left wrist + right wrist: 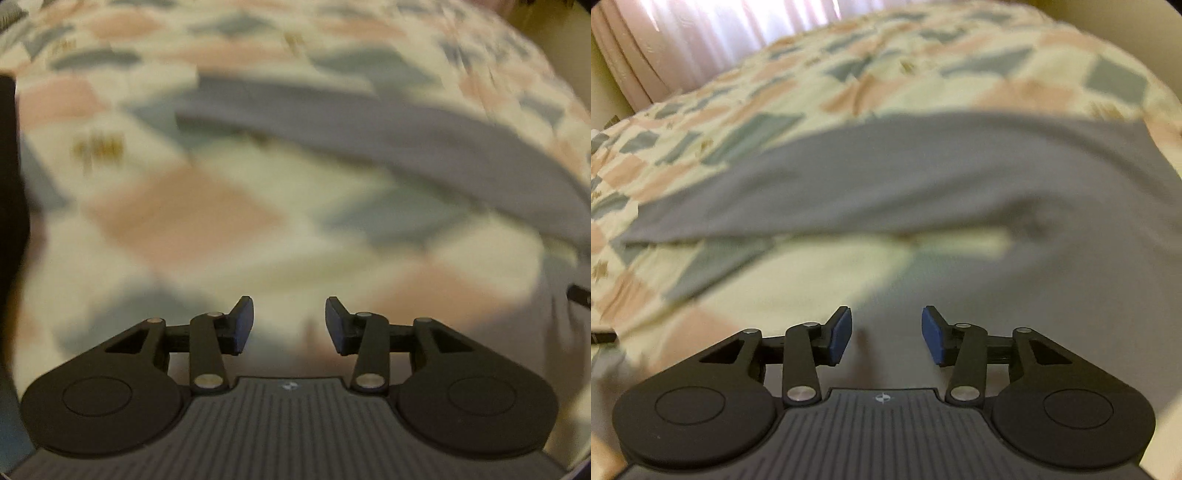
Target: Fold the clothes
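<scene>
Left gripper (289,325) over the quilt (184,214), fingers spread apart and empty, nothing between the pads. Aimed at bare patchwork rather than at cloth, with the garment (369,122) lying farther ahead and off to the right. Probably a pause between grasps, or an approach to an edge not yet reached. Heavily blurred throughout, so no hem or seam to be made out there. At the far left edge, a dark upright shape (9,184), too unclear to name.

Right gripper (886,334) likewise parted and holding nothing, blue pads facing each other across open space. Placed low and close to the garment (923,173), grey cloth lying just ahead of and beneath the tips. Spread flat on the quilt (923,85), with a long narrow part running out to the left and a broader mass to the right; a pale gap showing where two layers part. Likely positioned for a pinch on the near edge, ahead of a fold. Type of garment not certain from this blur.

Underneath, a soft bed cover in pink, grey-blue and cream diamonds, rumpled in places, so some give under any press. Beyond it, upper left in the right view, a pale pleated curtain (701,33) lit from behind; cream wall at the corners.
</scene>
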